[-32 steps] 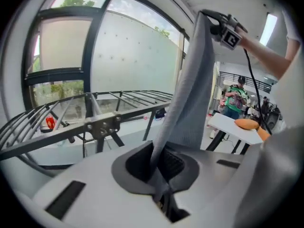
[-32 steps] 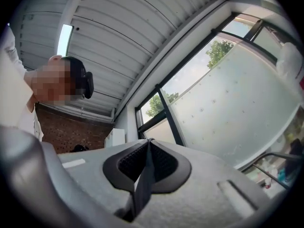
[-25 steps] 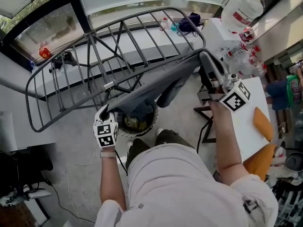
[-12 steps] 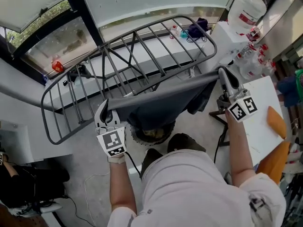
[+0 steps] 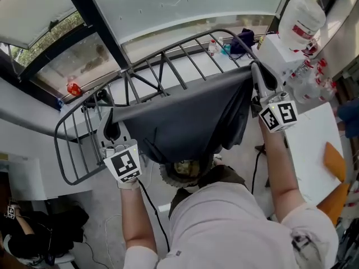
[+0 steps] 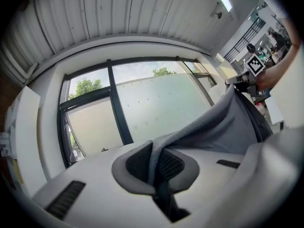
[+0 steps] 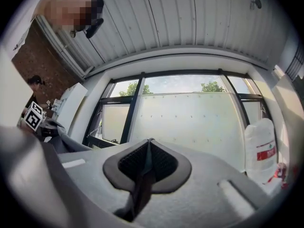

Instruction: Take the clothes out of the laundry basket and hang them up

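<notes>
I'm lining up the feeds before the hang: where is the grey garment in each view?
Head view: grey garment at centre, stretched between the left gripper and the right gripper.
Left gripper view: pinched in the shut jaws at bottom centre, running up to the right.
Right gripper view: a thin dark edge pinched in the shut jaws, bottom centre.
Shared landmark: the frosted window pane.

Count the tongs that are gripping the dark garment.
2. The left tongs pinch the dark grey fabric garment at its left end; the right tongs pinch its right end. Neither is hidden.
</notes>
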The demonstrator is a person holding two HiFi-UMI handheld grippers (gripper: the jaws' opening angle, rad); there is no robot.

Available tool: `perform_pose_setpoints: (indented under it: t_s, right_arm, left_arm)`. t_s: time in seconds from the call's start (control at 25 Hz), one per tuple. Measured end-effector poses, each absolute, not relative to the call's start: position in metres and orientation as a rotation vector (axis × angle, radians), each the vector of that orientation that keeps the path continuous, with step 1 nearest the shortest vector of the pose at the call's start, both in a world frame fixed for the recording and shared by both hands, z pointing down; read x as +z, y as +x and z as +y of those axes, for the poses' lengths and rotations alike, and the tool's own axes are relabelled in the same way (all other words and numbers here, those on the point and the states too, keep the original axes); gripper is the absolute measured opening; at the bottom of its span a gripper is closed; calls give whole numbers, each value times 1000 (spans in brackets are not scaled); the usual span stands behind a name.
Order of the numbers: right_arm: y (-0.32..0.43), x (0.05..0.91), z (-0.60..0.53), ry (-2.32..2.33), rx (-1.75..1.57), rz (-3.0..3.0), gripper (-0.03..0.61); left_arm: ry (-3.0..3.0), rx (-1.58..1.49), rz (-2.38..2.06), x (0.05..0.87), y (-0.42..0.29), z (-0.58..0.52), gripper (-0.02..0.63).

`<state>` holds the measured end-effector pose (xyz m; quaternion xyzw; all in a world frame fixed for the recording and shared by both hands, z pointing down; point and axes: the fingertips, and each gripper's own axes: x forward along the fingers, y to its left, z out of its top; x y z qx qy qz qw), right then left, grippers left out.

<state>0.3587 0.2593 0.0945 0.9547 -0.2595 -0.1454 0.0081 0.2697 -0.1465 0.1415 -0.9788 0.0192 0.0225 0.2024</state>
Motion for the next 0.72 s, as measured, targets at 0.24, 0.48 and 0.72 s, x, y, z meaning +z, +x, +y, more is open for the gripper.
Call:
perform_pose_setpoints:
  t_s: [0.24,0.48,0.72]
  right_arm:
    - [486,59,235,2895,-524,-1006,15]
    - [606,24,209,2835,-582,-1083,15]
    - [687,-6,176,2751,-636,-1176,15]
  left_arm:
    - [-2668,62,234,99,349,-154,8]
    - [-2505,55,357,55,432,-156,8]
    - [-2427,7,432,30,492,-161,8]
